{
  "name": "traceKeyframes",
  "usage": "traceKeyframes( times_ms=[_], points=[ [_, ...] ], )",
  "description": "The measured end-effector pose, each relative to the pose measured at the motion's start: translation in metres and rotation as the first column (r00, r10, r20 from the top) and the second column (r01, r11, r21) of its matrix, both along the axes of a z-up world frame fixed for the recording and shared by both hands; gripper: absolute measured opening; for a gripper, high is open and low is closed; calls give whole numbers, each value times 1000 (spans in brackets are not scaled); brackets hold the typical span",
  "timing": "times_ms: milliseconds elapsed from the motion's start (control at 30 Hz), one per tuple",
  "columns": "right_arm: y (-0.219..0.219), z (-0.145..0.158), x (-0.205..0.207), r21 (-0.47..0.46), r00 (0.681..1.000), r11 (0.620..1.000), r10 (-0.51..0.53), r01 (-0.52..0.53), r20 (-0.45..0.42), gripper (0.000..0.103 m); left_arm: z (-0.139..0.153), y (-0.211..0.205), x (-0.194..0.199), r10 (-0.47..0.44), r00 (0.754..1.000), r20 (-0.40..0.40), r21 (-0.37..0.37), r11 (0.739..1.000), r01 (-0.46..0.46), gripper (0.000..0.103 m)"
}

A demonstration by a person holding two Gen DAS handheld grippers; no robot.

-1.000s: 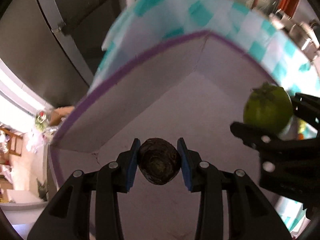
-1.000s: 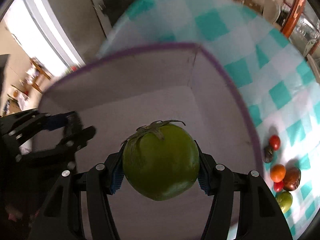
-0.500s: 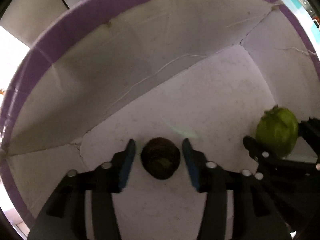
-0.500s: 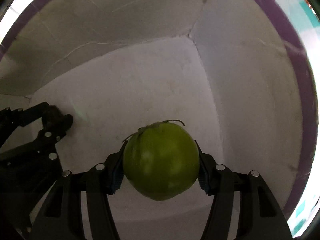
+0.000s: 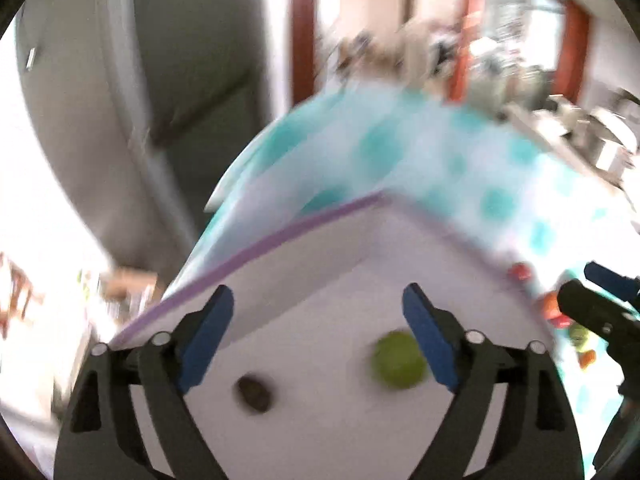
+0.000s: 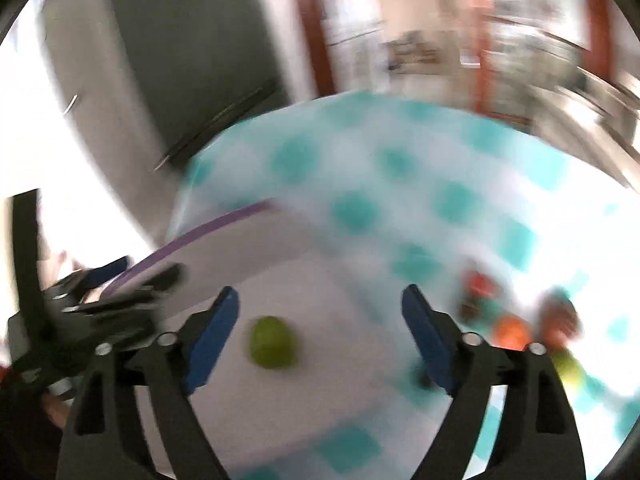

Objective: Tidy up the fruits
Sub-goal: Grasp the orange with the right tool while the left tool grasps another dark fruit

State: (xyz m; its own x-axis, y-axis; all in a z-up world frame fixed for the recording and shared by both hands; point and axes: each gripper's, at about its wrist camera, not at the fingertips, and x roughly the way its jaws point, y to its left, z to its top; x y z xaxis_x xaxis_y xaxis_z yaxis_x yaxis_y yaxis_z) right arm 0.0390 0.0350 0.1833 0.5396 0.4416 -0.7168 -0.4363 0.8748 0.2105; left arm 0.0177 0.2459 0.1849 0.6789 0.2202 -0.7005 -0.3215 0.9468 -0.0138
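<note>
A white box with a purple rim [image 5: 280,236] stands on the teal checked tablecloth. Inside it lie a dark brown fruit [image 5: 254,394] and a green tomato [image 5: 398,360]. The tomato also shows in the right wrist view [image 6: 272,342], with the box rim [image 6: 224,220] behind it. My left gripper [image 5: 318,340] is open and empty above the box. My right gripper [image 6: 320,336] is open and empty above the box's right side. Both views are blurred by motion.
Several red, orange and green fruits lie on the cloth right of the box [image 6: 516,328], also in the left wrist view [image 5: 552,308]. The right gripper's fingers [image 5: 600,308] show at the left view's right edge. A grey cabinet [image 6: 140,80] stands behind the table.
Both grippers have opened and let go: the dark fruit and the green tomato now lie on the box floor. Both grippers have risen up out of the box.
</note>
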Motion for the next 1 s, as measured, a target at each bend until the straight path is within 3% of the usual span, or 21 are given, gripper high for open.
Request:
traceKeyframes(
  times_ms=[100,167,333,433,600,700,800,900,1000],
  points=[
    [-78,-36,-3,-62,985,986,-158,153,-66,84,19,-74,2,-112,990,87,3,994,112,101],
    [-135,-74,-3,-145,957,959,-261,242,-127,83,23,-130,5,-246,964,96,-37,967,251,101],
    [-229,-131,7,-193,916,926,-359,326,-178,80,-32,-243,4,-490,870,-46,-111,868,483,101],
    [-250,-143,14,-193,929,938,-323,288,-179,75,-82,-280,5,-503,850,-157,-120,864,489,101],
    [-237,-155,20,-200,961,962,-220,185,-167,63,-137,-285,2,-451,860,-239,-64,891,450,101],
    [-231,-154,20,-218,971,962,-195,162,-136,58,-134,-282,10,-432,868,-244,-8,896,444,101],
    [-234,-155,16,-234,979,960,-180,153,-97,43,-129,-278,30,-421,876,-234,44,896,442,101],
    [-236,-157,13,-226,981,962,-175,153,-83,42,-135,-282,52,-406,885,-227,114,892,438,100],
    [-235,-160,15,-214,981,963,-180,161,-68,42,-141,-295,63,-410,882,-233,203,866,457,99]
  ],
)
